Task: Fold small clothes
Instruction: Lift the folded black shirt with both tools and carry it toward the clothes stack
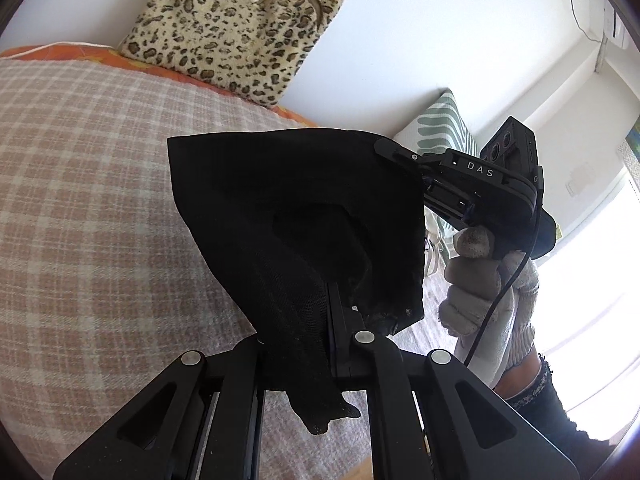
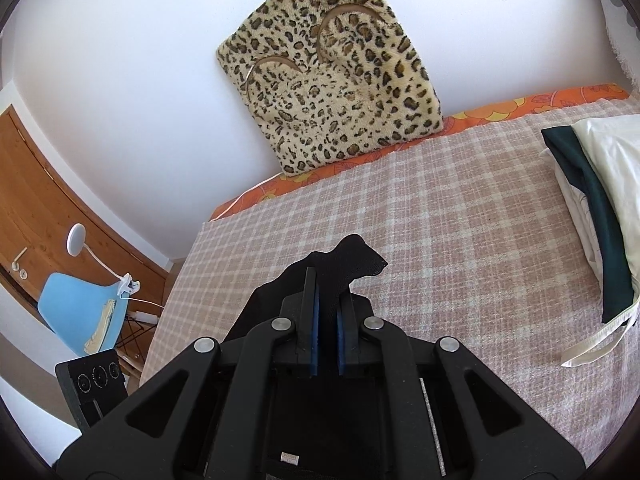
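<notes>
I hold the small black fabric garment point(image 1: 296, 216) aloft: my left gripper point(image 1: 340, 320) and right gripper point(image 2: 326, 304) each pinch an edge.

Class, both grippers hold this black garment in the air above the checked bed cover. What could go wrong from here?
1. The right gripper pinches only a narrow edge of the black garment; a pull might slip it free.
2. The cloth hangs bunched at the left gripper, so a fold may come out crooked.
3. Lowered carelessly, it could crumple on the checked cover.
</notes>
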Tool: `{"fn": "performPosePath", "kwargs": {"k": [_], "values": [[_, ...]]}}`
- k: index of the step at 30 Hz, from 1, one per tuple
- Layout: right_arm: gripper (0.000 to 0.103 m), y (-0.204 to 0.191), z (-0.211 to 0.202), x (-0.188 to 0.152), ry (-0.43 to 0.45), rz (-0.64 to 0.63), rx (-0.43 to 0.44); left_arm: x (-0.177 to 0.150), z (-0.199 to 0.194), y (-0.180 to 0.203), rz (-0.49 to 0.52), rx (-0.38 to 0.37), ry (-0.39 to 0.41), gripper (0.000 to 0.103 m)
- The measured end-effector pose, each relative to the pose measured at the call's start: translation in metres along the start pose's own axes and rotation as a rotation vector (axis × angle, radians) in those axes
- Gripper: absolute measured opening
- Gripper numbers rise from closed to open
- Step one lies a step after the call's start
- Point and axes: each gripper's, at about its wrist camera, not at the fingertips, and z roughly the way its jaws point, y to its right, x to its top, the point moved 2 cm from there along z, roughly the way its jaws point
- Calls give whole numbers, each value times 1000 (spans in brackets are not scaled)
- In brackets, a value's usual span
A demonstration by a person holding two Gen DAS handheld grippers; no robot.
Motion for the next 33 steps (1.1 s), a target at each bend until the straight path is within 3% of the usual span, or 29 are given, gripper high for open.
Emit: {"fn": "performPosePath", "kwargs": {"k": [13, 24, 33], "values": [[7, 48, -58, 26, 91, 23, -37, 15, 45, 49, 92, -43, -6, 7], [7, 121, -123, 62, 171, 57, -119, 32, 109, 119, 185, -107, -25, 7], [7, 176, -154, 84, 194, 71, -169, 48, 157, 154, 243, -119, -40, 7]]}}
